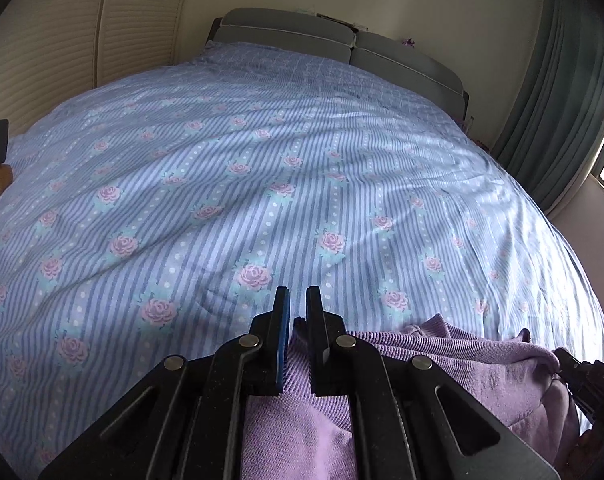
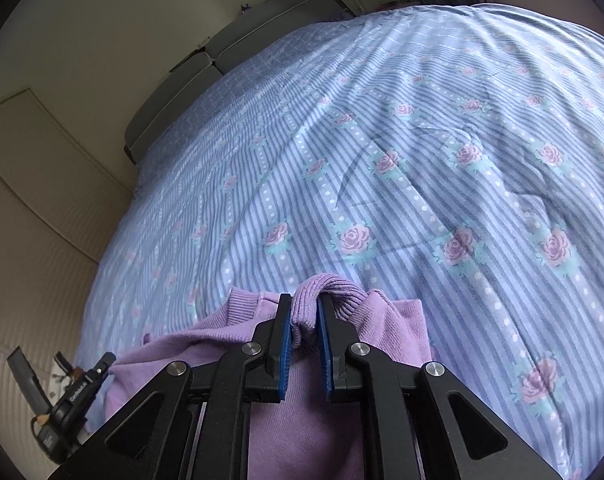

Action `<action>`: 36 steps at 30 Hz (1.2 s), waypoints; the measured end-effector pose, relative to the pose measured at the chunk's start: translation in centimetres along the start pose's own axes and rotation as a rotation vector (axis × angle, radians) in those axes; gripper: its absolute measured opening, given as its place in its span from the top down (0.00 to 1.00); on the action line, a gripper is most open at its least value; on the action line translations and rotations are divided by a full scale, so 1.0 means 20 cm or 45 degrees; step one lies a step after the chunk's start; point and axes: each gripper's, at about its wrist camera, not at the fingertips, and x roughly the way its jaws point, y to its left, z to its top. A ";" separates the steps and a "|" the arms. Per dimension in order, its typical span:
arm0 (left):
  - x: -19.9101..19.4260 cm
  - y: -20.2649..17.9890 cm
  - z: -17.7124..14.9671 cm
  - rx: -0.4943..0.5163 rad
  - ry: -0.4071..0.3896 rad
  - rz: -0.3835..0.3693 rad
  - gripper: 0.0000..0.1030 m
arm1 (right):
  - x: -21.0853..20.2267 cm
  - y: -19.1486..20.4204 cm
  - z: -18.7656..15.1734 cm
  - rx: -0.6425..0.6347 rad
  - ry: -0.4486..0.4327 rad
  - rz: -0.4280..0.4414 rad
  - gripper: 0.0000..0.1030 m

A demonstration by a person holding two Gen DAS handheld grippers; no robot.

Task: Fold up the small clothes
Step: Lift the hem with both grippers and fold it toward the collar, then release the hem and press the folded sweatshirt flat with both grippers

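A small purple knit garment (image 1: 454, 364) hangs between both grippers above the bed. My left gripper (image 1: 297, 300) is shut on its ribbed edge, with fabric pinched low between the blue pads. My right gripper (image 2: 305, 304) is shut on a bunched ribbed cuff or hem (image 2: 330, 288) of the same garment (image 2: 398, 328), which bulges above the fingertips. The right gripper's body shows at the right edge of the left wrist view (image 1: 590, 380). The left gripper's body shows at the lower left of the right wrist view (image 2: 77, 392).
A blue striped bedspread with pink roses (image 1: 261, 168) covers the bed below. A grey headboard (image 1: 302, 28) stands at the far end. Cream louvred closet doors (image 1: 61, 48) are to the left, green curtains (image 1: 562, 92) and a window to the right.
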 end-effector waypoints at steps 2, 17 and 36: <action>-0.07 0.00 0.01 0.026 -0.034 0.006 0.84 | -0.02 0.03 0.01 -0.040 0.002 -0.014 0.81; -0.07 -0.01 -0.12 0.259 0.155 -0.046 0.69 | -0.22 0.25 0.02 -0.606 -0.148 -0.212 0.29; 0.06 0.00 -0.15 0.268 0.139 0.053 0.68 | 0.07 0.15 -0.03 -0.653 0.020 -0.360 0.97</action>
